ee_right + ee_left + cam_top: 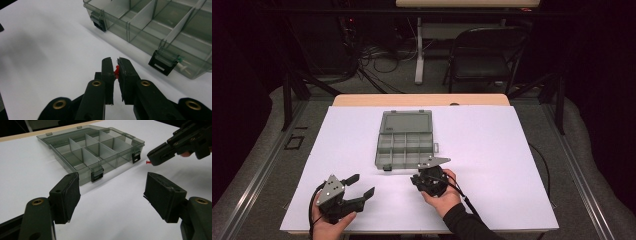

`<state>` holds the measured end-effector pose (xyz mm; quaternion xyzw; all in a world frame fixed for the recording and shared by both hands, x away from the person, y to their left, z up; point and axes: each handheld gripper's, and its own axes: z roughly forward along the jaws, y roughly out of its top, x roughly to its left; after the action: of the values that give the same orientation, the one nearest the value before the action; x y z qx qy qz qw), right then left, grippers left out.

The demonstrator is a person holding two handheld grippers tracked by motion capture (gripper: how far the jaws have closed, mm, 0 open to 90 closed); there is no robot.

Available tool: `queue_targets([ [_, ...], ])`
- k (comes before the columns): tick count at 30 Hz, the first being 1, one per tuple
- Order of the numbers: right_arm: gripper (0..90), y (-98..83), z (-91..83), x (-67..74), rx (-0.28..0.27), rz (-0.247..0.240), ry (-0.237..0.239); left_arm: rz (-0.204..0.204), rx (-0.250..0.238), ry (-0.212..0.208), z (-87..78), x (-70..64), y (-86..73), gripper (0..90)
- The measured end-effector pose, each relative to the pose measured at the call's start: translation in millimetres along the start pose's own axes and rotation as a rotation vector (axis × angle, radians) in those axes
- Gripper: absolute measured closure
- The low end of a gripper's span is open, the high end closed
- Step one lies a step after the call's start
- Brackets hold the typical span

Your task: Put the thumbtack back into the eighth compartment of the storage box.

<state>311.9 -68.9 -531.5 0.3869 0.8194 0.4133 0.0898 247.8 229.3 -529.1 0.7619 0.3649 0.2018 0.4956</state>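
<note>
Between right gripper (115, 65) fingers (108, 68), red pushpin (116, 70), beside organizer box (160, 27)

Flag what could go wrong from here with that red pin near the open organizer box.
1. The right hand-held gripper pinches the red pushpin by a thin sliver between its pads; it could slip or twist out on the way to the box.
2. The compartment box has narrow cells with upright dividers; a release from too high may bounce the pin into the wrong cell.
3. The left hand-held gripper is open and off the box, so nothing steadies it if bumped.
</note>
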Motion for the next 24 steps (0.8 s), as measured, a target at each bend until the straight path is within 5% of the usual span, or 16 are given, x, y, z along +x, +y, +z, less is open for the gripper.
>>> queue_targets([
  [13,83.1,23.3,-28.1,-2.6,-0.032,-0.028,-0.007,0.003,-0.001,-0.002,0.3,-0.6,0.3,28.1],
  [24,83.1,42.8,-40.3,-13.9,-0.039,0.003,-0.020,0.000,0.001,0.003,0.4,-0.4,0.2,28.1],
])
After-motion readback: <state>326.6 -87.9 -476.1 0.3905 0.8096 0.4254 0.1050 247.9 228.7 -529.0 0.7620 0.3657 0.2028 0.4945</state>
